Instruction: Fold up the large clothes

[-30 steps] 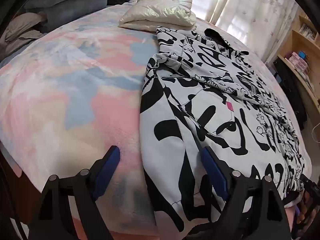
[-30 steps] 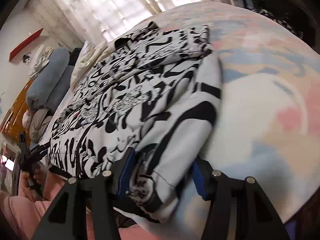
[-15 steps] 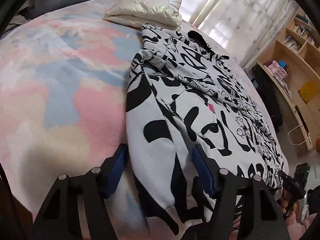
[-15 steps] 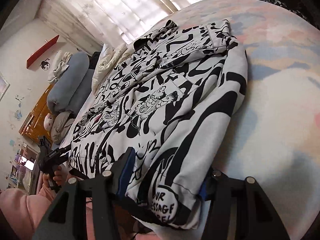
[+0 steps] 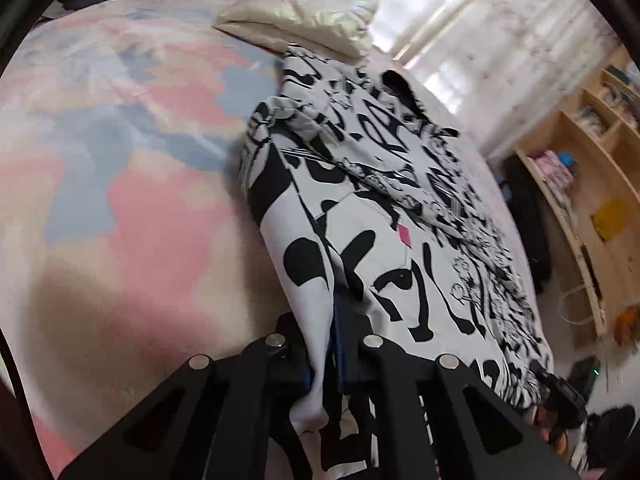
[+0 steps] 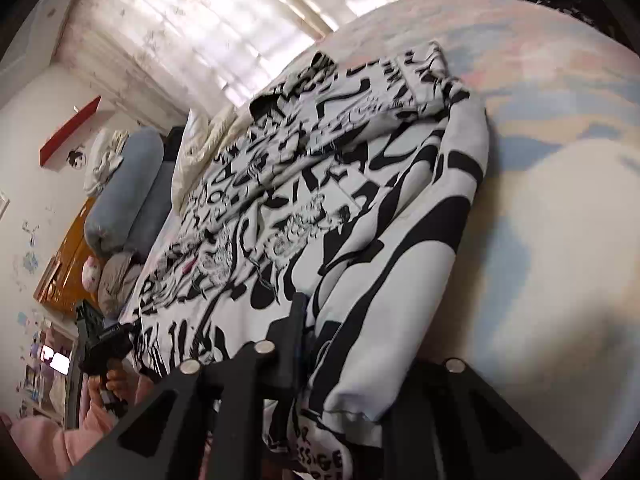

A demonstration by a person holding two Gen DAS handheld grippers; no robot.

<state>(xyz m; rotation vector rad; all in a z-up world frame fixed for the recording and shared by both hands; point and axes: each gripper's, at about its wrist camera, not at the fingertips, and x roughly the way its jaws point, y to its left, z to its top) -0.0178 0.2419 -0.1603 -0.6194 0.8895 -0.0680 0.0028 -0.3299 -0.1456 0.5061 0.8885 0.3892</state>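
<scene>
Left tongs [image 5: 326, 344] clamped on hoodie [image 5: 384, 200] hem, right tongs [image 6: 348, 364] closing on its bunched corner, bookshelf [image 5: 580, 200] only in left view

Left gripper [image 5: 326, 354]: matte black frame with triangular cut-outs in each arm and four round silver screw heads along the top edges. Blue pads line the inner faces of the jaws. Right gripper [image 6: 344, 364]: same black frame, same cut-outs, three silver screw heads visible. The person wears a pink sleeve [image 6: 60, 440].
</scene>
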